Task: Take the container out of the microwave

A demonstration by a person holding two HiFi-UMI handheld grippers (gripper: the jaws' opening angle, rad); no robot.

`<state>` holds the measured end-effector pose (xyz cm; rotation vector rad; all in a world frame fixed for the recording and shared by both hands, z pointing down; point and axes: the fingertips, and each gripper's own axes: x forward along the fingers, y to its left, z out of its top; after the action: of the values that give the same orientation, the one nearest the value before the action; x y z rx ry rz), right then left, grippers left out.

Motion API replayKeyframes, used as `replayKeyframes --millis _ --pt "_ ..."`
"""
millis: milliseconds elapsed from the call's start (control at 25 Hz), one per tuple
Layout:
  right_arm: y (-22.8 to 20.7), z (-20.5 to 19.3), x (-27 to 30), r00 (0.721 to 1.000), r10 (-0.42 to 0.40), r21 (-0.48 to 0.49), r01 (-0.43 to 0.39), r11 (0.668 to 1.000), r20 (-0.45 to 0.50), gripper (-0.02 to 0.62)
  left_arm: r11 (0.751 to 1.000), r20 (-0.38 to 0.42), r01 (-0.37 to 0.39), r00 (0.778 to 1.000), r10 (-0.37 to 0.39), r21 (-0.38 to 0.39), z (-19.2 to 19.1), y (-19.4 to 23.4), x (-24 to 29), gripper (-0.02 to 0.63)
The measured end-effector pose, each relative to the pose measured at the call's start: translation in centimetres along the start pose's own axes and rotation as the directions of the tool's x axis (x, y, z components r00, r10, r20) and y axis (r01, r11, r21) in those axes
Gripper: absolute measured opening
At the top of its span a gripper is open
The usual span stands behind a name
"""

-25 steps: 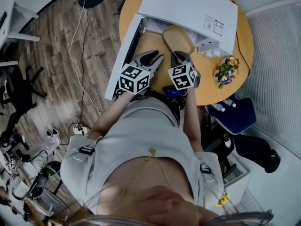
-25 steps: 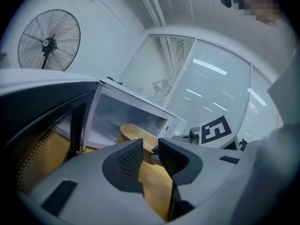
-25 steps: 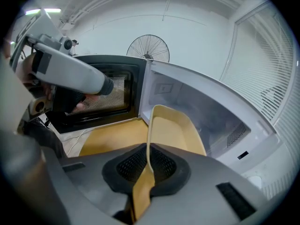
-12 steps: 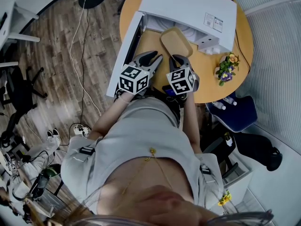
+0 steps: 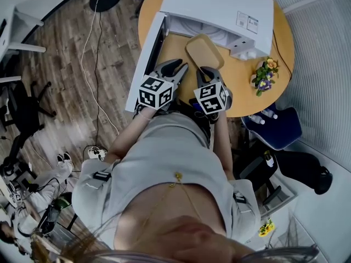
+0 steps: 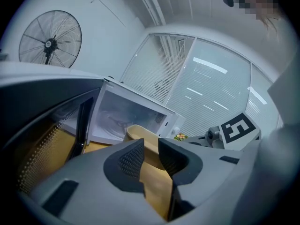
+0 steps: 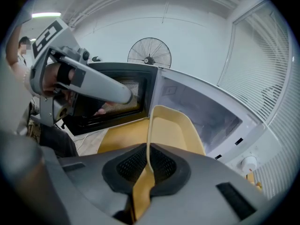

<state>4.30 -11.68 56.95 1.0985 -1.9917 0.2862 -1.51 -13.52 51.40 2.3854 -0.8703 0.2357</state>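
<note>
While my right gripper (image 7: 147,165) jaws clamp the container (image 5: 204,51) rim, it hangs just outside the open microwave (image 5: 219,7), over the surface (image 5: 241,81). Left gripper (image 6: 151,159): jaws narrowly apart, empty. Removal looks nearly done; set-down and release remain.

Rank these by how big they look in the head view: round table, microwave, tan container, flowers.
1. round table
2. microwave
3. tan container
4. flowers
The gaps are clear, so nearness to the camera changes nothing.
</note>
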Motion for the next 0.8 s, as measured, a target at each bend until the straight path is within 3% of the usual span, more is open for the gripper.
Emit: replayKeyframes --millis 800 --pt "-0.3 -0.6 -1.5 0.998 -0.005 0.038 0.003 0.999 0.056 0.029 1.000 -0.011 -0.008 1.000 0.008 -0.002 -0.4 0.9 -0.2 0.104"
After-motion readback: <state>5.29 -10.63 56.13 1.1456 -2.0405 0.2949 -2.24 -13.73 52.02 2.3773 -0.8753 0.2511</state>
